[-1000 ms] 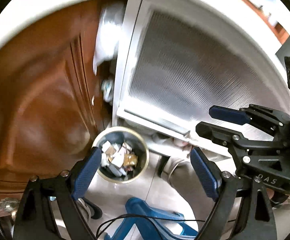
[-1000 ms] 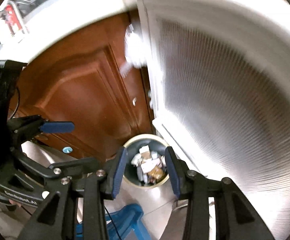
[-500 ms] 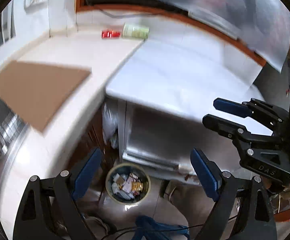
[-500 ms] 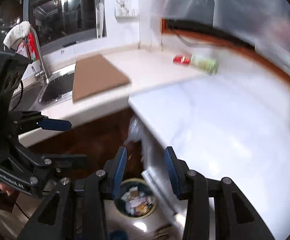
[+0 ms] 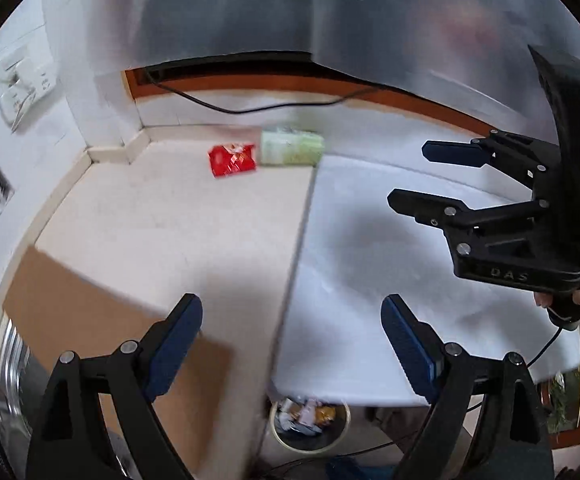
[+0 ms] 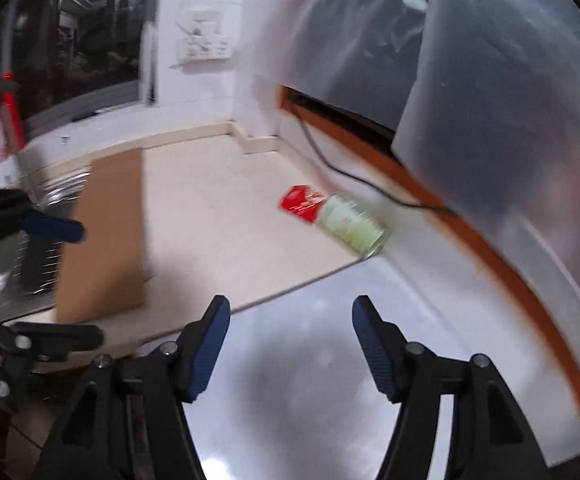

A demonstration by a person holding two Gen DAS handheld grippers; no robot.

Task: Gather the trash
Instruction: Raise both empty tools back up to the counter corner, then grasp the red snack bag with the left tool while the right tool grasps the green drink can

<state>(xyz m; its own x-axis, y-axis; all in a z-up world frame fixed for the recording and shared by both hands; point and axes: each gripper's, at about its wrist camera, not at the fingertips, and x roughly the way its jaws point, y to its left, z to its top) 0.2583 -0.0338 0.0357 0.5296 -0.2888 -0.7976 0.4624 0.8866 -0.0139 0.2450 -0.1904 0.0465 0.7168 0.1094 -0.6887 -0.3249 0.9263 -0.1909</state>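
A red wrapper [image 5: 231,159] [image 6: 301,202] and a pale green can [image 5: 292,148] [image 6: 352,229] on its side lie touching each other at the back of the cream counter [image 5: 177,232]. Far below on the floor stands a round bin [image 5: 310,424] full of wrappers. My left gripper [image 5: 292,344] is open and empty, high above the counter's front edge. My right gripper [image 6: 290,346] is also empty, its jaws opening, above the white appliance top [image 6: 330,360]. It shows at the right of the left wrist view [image 5: 410,176].
A brown board [image 6: 107,236] lies on the counter beside a steel sink [image 6: 25,264]. A black cable [image 5: 241,110] runs along the back wall. Plastic sheeting [image 6: 490,80] hangs above. A wall switch plate [image 6: 203,46] sits by the dark window.
Both grippers have risen from low by the bin and cabinet door to above the counter, so the wrapper and can came into view. The right gripper's jaws have widened.
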